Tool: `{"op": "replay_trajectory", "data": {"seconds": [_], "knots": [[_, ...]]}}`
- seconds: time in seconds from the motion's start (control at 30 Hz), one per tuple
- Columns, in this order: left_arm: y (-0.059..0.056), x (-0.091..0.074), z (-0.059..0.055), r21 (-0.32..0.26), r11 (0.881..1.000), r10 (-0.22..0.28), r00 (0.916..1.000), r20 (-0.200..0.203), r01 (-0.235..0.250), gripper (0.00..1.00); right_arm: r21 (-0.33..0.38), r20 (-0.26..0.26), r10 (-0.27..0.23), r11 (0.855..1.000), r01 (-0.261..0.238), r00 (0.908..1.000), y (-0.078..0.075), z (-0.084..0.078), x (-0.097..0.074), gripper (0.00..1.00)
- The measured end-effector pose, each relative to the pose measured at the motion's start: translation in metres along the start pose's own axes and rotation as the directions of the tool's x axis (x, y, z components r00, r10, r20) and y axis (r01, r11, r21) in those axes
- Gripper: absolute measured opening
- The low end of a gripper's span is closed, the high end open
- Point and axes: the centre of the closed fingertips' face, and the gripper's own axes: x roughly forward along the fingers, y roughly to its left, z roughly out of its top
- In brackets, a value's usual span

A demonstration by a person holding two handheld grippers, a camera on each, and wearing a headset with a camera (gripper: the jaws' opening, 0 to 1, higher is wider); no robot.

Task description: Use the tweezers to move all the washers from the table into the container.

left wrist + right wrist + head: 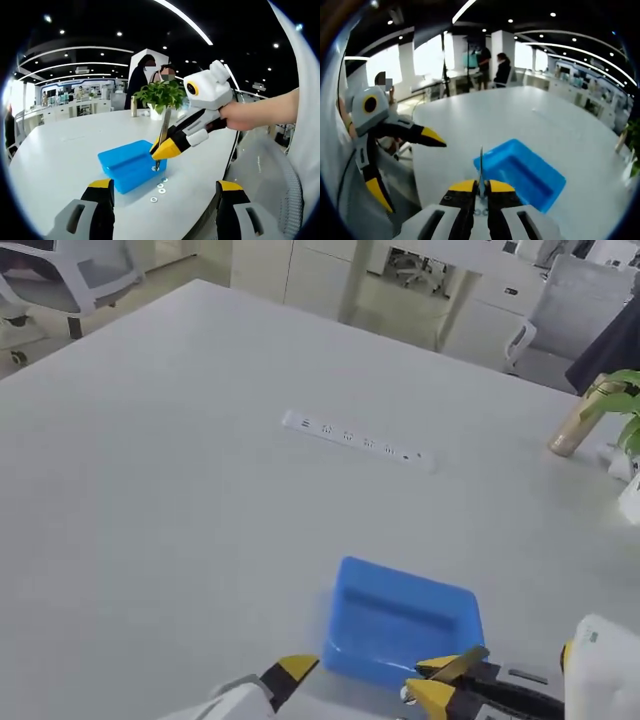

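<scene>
A blue container (405,615) sits near the table's front edge, and its inside looks bare (522,175). My right gripper (481,186) is shut on metal tweezers (163,131) that point down at the container's near corner (130,162). A small washer (156,168) appears to sit at the tweezer tips. Three loose washers (160,186) lie on the table just in front of the container. My left gripper (165,187) is open with nothing between its fingers, left of the container (295,670). In the head view the right gripper (440,680) is at the container's front right.
A white power strip (355,438) lies mid-table. A gold bottle (580,420) and a potted plant (161,97) stand at the far right edge. Office chairs (60,280) and people (502,70) are beyond the table. The table's near edge is close behind the washers.
</scene>
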Motion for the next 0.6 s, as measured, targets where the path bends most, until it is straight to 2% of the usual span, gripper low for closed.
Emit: {"op": "replay_trajectory", "data": {"seconds": [0.2, 0.27, 0.33, 0.37, 0.4, 0.43, 0.53, 0.6], "knots": [[0.004, 0.0, -0.002, 0.007, 1.0, 0.021, 0.9997, -0.01, -0.021, 0.86, 0.071, 0.011, -0.069, 0.995, 0.068, 0.9976, -0.024, 0.008, -0.009, 0.05], [0.004, 0.0, -0.004, 0.016, 1.0, 0.025, 0.9995, -0.019, -0.025, 0.87, 0.089, -0.007, -0.098, 0.991, 0.099, 0.9951, -0.037, 0.005, -0.009, 0.05], [0.004, 0.0, -0.004, 0.022, 0.999, 0.024, 0.9995, -0.02, -0.023, 0.88, 0.097, -0.055, -0.137, 0.985, 0.142, 0.9891, -0.05, -0.001, -0.009, 0.05], [0.003, 0.0, -0.003, 0.024, 0.999, 0.021, 0.9997, -0.014, -0.021, 0.88, 0.103, -0.071, -0.148, 0.983, 0.155, 0.9864, -0.055, -0.003, -0.007, 0.05], [0.003, -0.001, 0.002, 0.018, 1.0, 0.021, 0.9997, 0.01, -0.021, 0.89, 0.109, -0.074, -0.152, 0.981, 0.159, 0.9856, -0.058, -0.004, -0.006, 0.05], [0.004, -0.001, 0.002, 0.017, 1.0, 0.023, 0.9997, 0.012, -0.023, 0.89, 0.124, -0.071, -0.156, 0.979, 0.164, 0.9852, -0.062, -0.004, -0.005, 0.05], [0.008, -0.001, -0.001, 0.008, 0.999, 0.04, 0.9992, -0.004, -0.04, 0.9, 0.25, -0.027, -0.151, 0.956, 0.153, 0.9882, -0.07, -0.001, -0.001, 0.05], [0.007, 0.0, -0.001, 0.008, 0.999, 0.035, 0.9994, -0.001, -0.035, 0.91, 0.295, -0.028, -0.163, 0.941, 0.164, 0.9862, -0.077, -0.004, 0.001, 0.05]]}}
